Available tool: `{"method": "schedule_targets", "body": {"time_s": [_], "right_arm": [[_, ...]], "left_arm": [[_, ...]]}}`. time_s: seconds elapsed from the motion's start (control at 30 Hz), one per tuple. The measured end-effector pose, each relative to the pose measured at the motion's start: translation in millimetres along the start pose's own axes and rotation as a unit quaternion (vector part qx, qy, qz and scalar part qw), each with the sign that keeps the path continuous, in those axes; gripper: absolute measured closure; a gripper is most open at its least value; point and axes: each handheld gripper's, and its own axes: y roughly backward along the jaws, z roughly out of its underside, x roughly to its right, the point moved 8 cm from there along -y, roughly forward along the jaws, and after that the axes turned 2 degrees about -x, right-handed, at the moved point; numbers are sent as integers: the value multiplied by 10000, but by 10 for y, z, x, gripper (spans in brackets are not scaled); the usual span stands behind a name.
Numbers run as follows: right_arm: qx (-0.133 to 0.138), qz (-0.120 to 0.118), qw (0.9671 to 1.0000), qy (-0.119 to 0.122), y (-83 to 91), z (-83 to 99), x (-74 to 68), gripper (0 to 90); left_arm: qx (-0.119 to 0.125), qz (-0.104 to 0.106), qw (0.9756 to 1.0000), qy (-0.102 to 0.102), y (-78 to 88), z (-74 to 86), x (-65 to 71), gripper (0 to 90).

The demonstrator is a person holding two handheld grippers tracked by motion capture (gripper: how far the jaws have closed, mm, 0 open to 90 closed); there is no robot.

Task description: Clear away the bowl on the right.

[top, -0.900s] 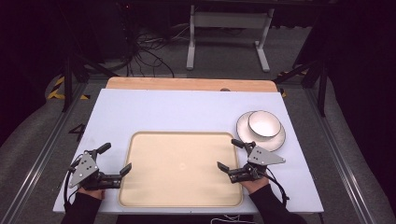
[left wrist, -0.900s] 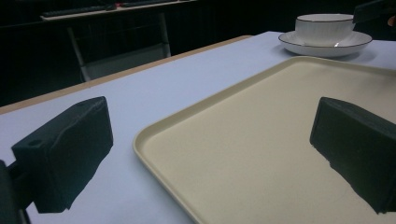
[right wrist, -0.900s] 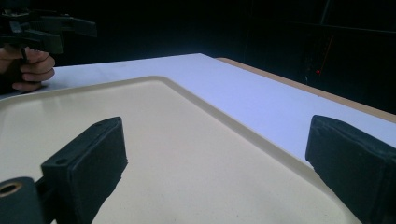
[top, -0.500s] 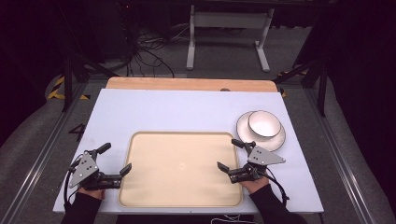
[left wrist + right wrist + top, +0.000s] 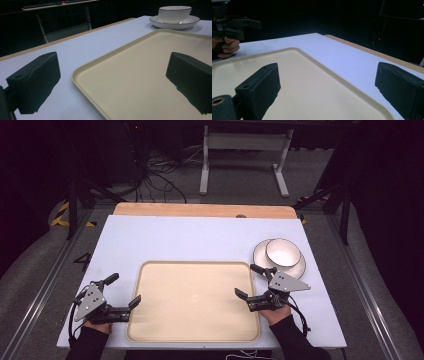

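High view shows a person at a table [image 5: 150, 235] with a gripper in each hand. A big tan tray [image 5: 195, 300] lies flat in the middle of the pale table top, near the person's edge. The left gripper [image 5: 115, 291] sits at the tray's left rim, and the right gripper [image 5: 248, 281] sits at its right rim. Both have their jaws wide open and hold nothing. In the left gripper view one jaw is over the bare table and the other is over the tray, so the rim runs between them. The right gripper view shows the same thing on the other side. A white bowl [image 5: 283, 252] sits on a white plate [image 5: 260, 256] just past the tray's far right corner, close to the right gripper. It looks like the person is getting ready to grab the tray by its two sides. To do it well, each gripper should drop low so one jaw slips under the rim, then both should squeeze at the same time. I think the lift should be slow and even so the tray stays flat. The right gripper should keep away from the bowl and not bump it.
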Motion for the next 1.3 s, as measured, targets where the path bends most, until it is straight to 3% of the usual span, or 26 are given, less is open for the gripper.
{"method": "schedule_targets", "body": {"time_s": [0.47, 0.93, 1.17, 1.3], "right_arm": [[105, -53, 9997, 217, 65, -425, -43, 78], [-71, -210, 9994, 263, -25, -570, -77, 110], [-230, -111, 9995, 200, -54, -603, 78, 116], [-434, 104, 9990, 102, -48, -577, 262, 117]], "left_arm": [[-11, -15, 10000, -4, -3, 1, -2, 2], [-13, -21, 10000, -4, -6, 1, -2, 2], [-17, -31, 10000, -1, -6, 2, -1, 2], [-25, -37, 10000, -4, -6, 3, -2, 2]]}}
